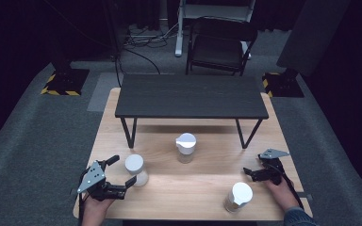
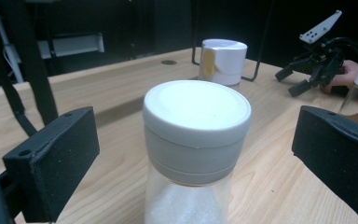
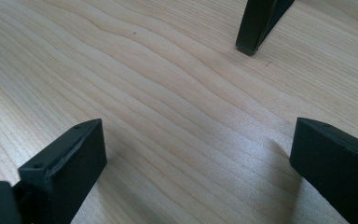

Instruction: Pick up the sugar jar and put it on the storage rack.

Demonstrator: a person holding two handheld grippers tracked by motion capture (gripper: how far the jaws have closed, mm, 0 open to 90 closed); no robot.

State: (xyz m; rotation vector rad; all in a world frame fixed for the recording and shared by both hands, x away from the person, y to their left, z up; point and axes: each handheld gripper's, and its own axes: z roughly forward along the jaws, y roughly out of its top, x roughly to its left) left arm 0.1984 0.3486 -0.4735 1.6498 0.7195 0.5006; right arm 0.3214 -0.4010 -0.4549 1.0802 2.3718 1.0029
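Note:
Three clear jars with white lids stand on the wooden table (image 1: pixel 207 181). The left jar (image 1: pixel 135 169) (image 2: pixel 196 135) holds something white and grainy. It sits between the jaws of my left gripper (image 1: pixel 123 170) (image 2: pixel 196 158), which is open, with a gap on each side of the lid. The middle jar (image 1: pixel 185 147) (image 2: pixel 223 60) stands farther back. A third jar (image 1: pixel 238 197) is near the front edge. Just behind that jar, my right gripper (image 1: pixel 250 174) (image 3: pixel 196 154) rests open over bare wood, holding nothing. It is also seen from the left gripper view (image 2: pixel 291 81).
A low black shelf (image 1: pixel 191 96) on thin legs stands across the back of the table; one leg (image 3: pixel 256 23) is ahead of my right gripper. A dark chair (image 1: pixel 221 47) stands on the carpet beyond. A hand (image 1: pixel 283 190) holds each gripper.

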